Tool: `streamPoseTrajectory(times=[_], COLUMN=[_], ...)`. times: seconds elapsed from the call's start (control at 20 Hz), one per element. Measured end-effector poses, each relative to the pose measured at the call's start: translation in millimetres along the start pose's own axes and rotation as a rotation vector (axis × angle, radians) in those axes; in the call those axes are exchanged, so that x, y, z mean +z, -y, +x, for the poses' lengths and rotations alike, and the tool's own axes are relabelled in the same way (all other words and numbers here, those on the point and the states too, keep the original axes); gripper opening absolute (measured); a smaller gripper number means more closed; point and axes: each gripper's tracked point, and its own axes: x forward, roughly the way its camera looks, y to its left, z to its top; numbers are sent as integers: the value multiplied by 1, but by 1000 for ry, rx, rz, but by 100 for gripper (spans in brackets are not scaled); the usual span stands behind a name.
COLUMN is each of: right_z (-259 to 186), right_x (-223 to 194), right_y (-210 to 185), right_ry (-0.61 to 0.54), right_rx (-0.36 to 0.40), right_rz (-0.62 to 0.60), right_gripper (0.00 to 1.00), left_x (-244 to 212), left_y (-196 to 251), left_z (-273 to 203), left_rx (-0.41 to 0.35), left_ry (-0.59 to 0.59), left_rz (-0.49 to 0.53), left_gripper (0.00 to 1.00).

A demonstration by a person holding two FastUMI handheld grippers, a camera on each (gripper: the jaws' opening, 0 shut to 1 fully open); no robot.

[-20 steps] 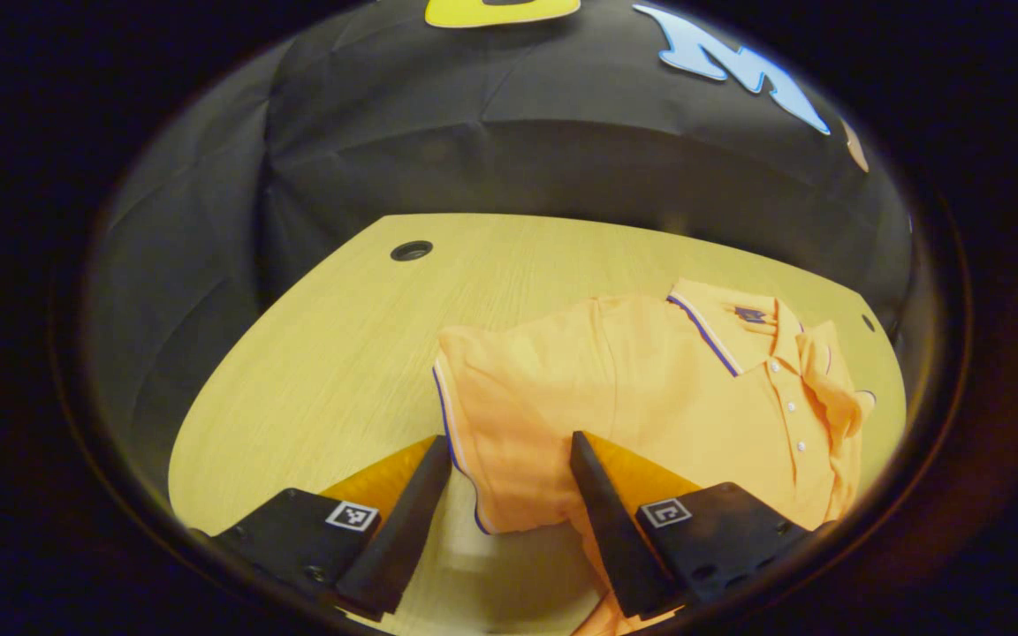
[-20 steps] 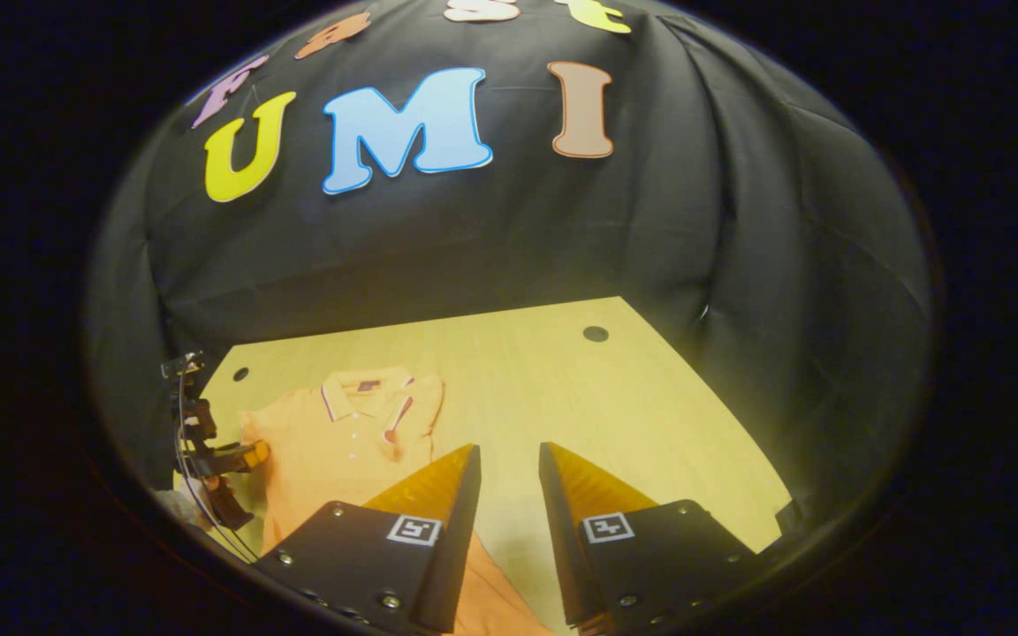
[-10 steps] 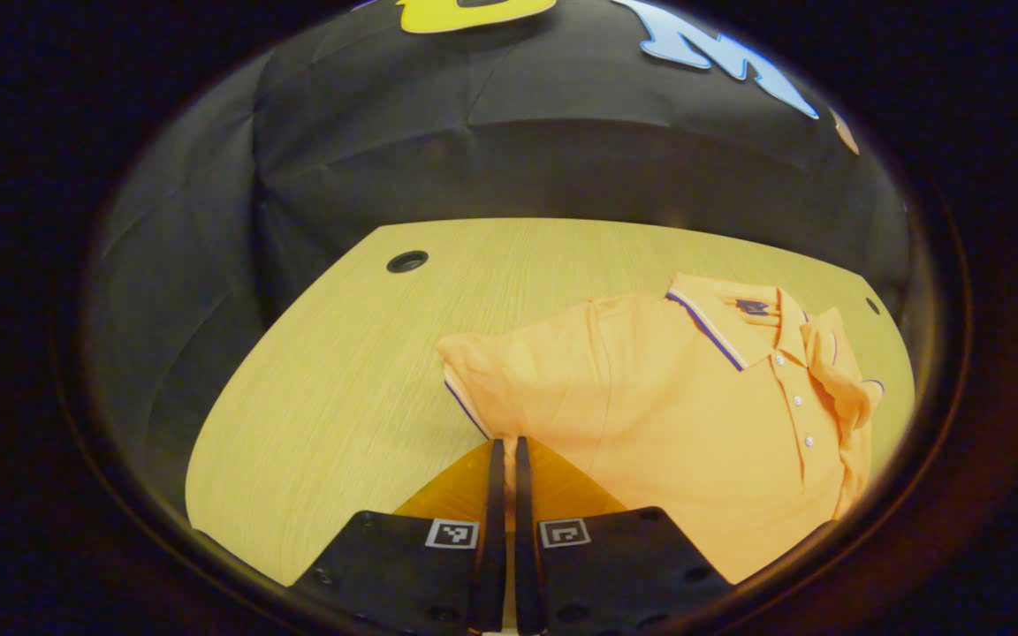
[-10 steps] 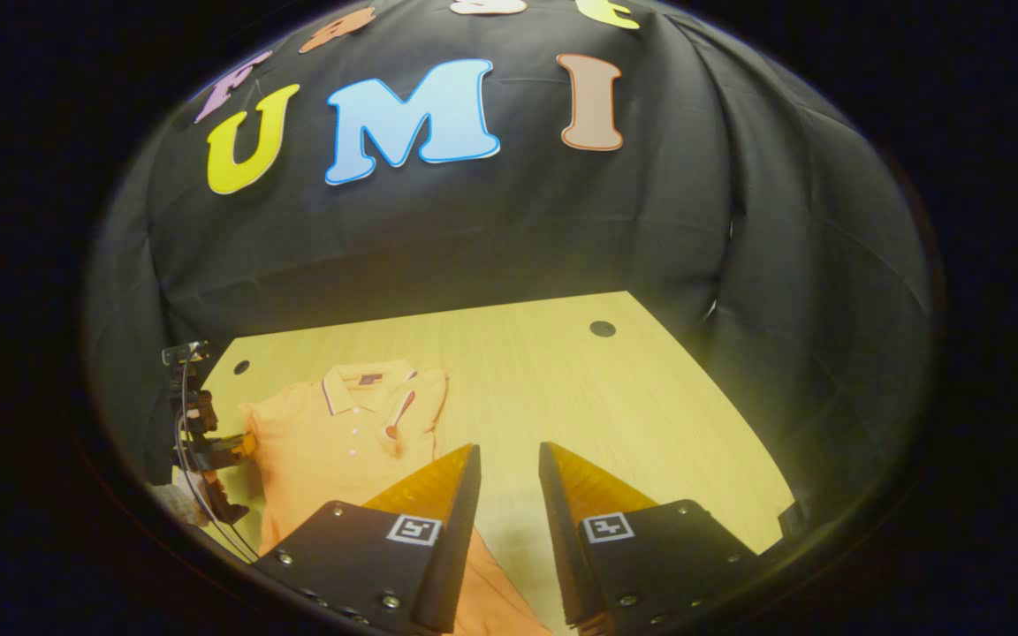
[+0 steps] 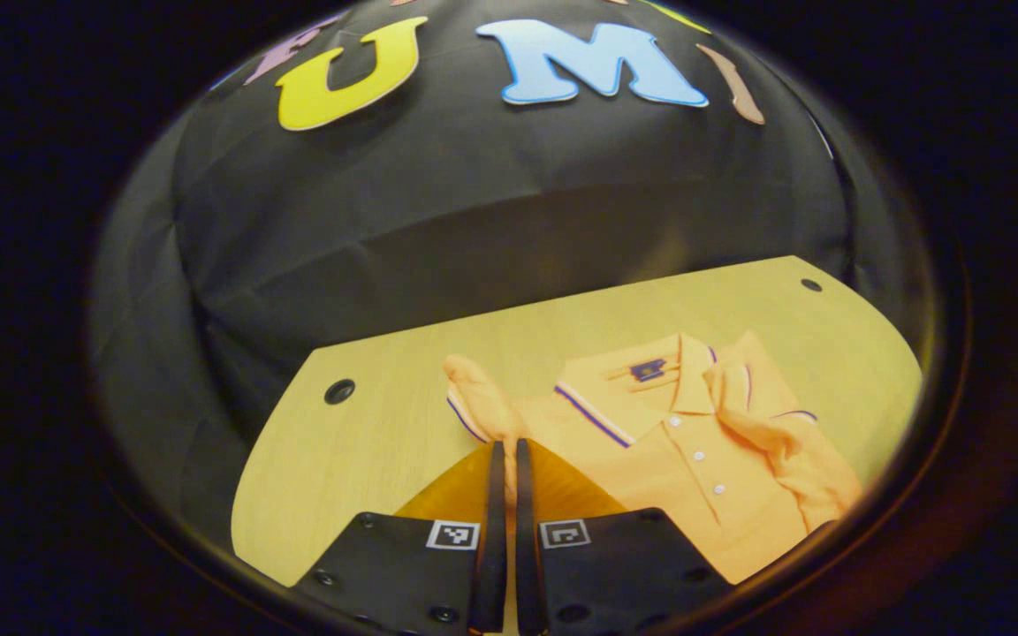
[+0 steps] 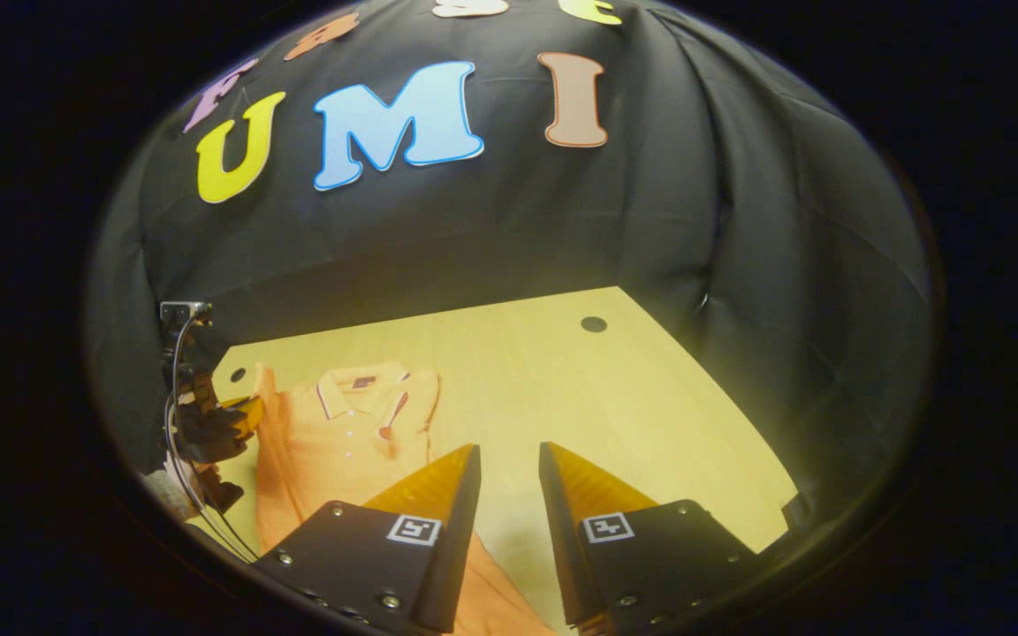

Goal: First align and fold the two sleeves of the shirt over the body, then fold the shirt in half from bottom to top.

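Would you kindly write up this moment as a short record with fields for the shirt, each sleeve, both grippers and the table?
shirt: orange polo, front up on the table
left sleeve: lifted, pinched by the left gripper
right sleeve: folded over the body
left gripper: shut on the sleeve
right gripper: open, above the shirt's lower part, holding nothing
table: wooden, with cable holes

Orange shirt (image 5: 695,468), navy-striped collar (image 5: 602,411)
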Motion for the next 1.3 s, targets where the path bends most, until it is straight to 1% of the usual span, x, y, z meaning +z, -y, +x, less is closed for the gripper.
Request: streamPoseTrajectory(times=[0.2,0.4,0.5,0.6,0.7,0.8,0.85,0.9,0.95,1.0,1.05,1.2,1.25,1.3], right_z=[-4,-11,-12,-15,-19,-20,-21,-21,-20,-21,-20,-14,-12,-10], right_x=[-5,-12,-16,-17,-19,-20,-21,-22,-23,-23,-24,-31,-36,-39], right_y=[12,27,34,42,49,55,56,58,58,58,55,43,37,32], right_ry=[2,-1,-5,-6,-4,-4,-5,-7,-9,-11,-12,-24,-33,-42], right_rx=[-20,-48,-63,-77,-88,-96,-97,-96,-95,-89,-81,-40,-20,2], right_rz=[28,59,73,85,91,94,97,100,102,104,102,73,60,47], right_gripper=[44,43,42,44,44,46,45,42,42,44,42,43,43,43], left_x=[14,6,-5,-14,-22,-26,-27,-26,-24,-22,-20,-15,-16,-21], left_y=[46,87,100,108,112,118,119,117,119,116,113,96,88,81], left_z=[3,9,16,23,28,30,28,27,25,22,17,-3,-12,-23], left_rx=[-77,-147,-164,-175,-175,-195,-198,-197,-200,-194,-188,-169,-161,-154], left_ry=[15,-22,-57,-87,-112,-128,-131,-131,-127,-124,-118,-97,-95,-93], left_rz=[42,63,75,75,81,70,66,63,52,44,36,4,1,0], left_gripper=[11,11,11,11,11,14,33,39,51,57,58,58,53,56])
